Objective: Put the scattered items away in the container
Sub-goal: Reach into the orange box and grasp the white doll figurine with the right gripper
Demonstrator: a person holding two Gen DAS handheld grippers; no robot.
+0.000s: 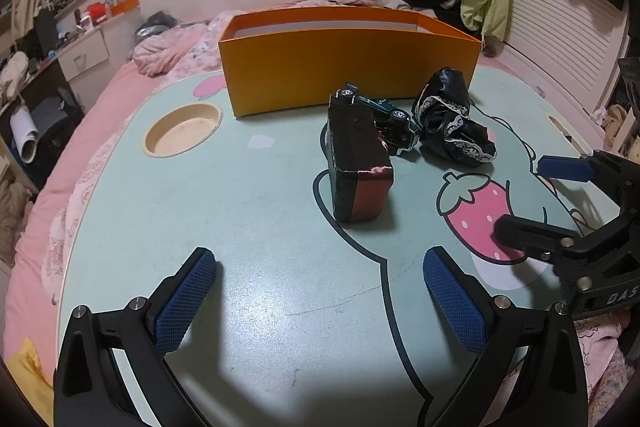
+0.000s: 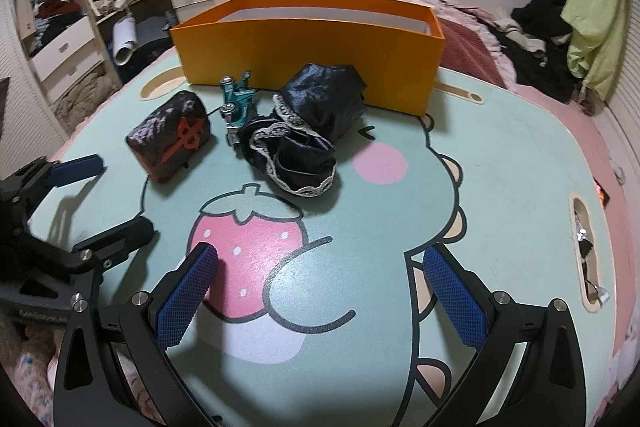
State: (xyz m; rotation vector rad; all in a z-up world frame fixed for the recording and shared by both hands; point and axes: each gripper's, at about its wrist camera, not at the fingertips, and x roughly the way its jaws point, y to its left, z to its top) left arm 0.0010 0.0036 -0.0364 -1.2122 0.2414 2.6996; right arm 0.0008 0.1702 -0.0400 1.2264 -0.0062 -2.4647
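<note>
Left wrist view showed both grippers, left gripper [image 1: 320, 301] and right gripper [image 2: 318, 301], with jaws wide open, holding nothing. Next, probably grab the dark block [image 1: 358, 167] for the orange box [image 1: 348, 67].

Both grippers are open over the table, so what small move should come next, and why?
Probably ease the left gripper forward to straddle the dark block. Its jaws stand wide with nothing between them, and the block lies nearest, straight ahead of it. The toy car and black cloth lie behind the block, before the orange box; the right gripper is also open.
</note>
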